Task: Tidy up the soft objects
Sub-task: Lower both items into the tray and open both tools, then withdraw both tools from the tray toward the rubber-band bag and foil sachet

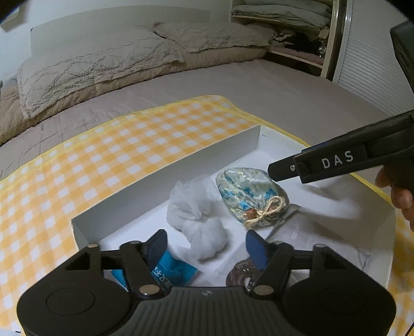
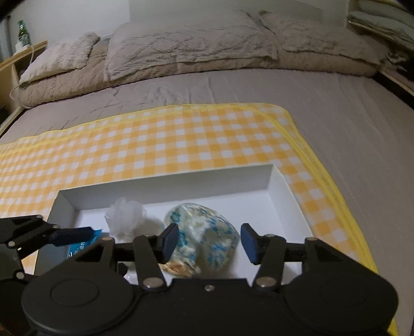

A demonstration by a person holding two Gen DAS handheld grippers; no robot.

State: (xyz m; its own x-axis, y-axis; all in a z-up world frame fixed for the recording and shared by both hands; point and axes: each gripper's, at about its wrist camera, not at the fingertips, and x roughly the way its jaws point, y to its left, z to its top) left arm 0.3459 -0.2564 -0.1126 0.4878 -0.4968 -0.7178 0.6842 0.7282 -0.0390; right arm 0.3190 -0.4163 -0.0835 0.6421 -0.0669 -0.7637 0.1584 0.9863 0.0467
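A white open box (image 1: 165, 175) lies on a yellow checked cloth (image 1: 103, 150) on the bed. In it are a blue-patterned pouch tied with cord (image 1: 252, 196), a white mesh puff (image 1: 191, 204), a white cotton ball (image 1: 207, 240), a blue packet (image 1: 176, 274) and a brown item (image 1: 240, 275). My left gripper (image 1: 207, 248) is open above the box's near end. My right gripper (image 2: 209, 243) is open just above the pouch (image 2: 207, 237), jaws on either side of it. The right gripper also shows from the side in the left wrist view (image 1: 284, 170).
Grey pillows (image 2: 186, 49) lie at the head of the bed. A bedside shelf with a green bottle (image 2: 22, 31) stands at the left. Shelves with folded linens (image 1: 282, 15) are at the right. The box's right half (image 2: 258, 196) holds nothing visible.
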